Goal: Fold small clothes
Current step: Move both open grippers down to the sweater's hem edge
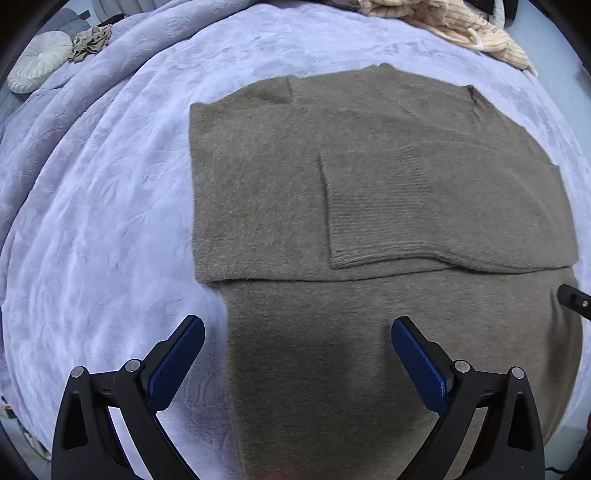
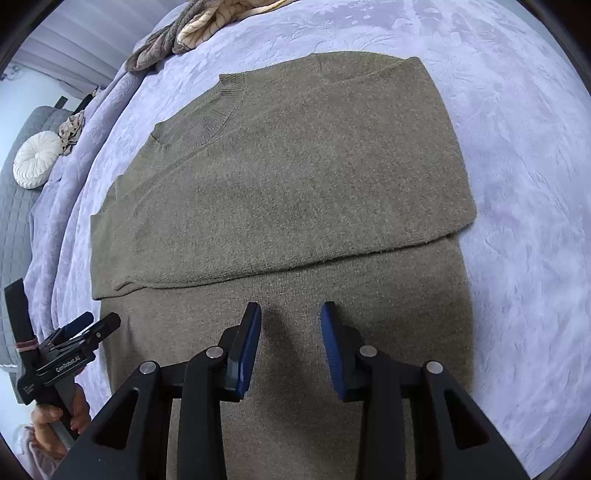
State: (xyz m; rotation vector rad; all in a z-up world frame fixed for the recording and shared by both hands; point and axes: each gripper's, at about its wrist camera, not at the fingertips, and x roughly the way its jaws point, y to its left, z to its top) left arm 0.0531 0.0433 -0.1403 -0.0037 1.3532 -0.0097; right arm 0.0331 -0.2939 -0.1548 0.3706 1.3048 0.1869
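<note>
**Sweater laid flat on the bed, both grippers released above it**

An olive-brown knitted sweater (image 1: 369, 206) is spread on a pale lilac blanket (image 1: 92, 221) that covers the bed. Its sleeves are seen folded across the body, one cuff lying over the chest, and the ribbed collar is turned toward the far side. The lower part of the garment is stretched toward the cameras.

The left gripper (image 1: 297, 332) is held spread wide above the sweater's lower left edge, one blue pad over the blanket and the other over the knit; nothing is clasped. The right gripper (image 2: 290, 314) is kept partly parted over the hem area, with only bare fabric seen between its pads.

A round white cushion (image 2: 37, 162) and a heap of striped clothes (image 1: 461, 26) are placed at the far edges of the bed.
</note>
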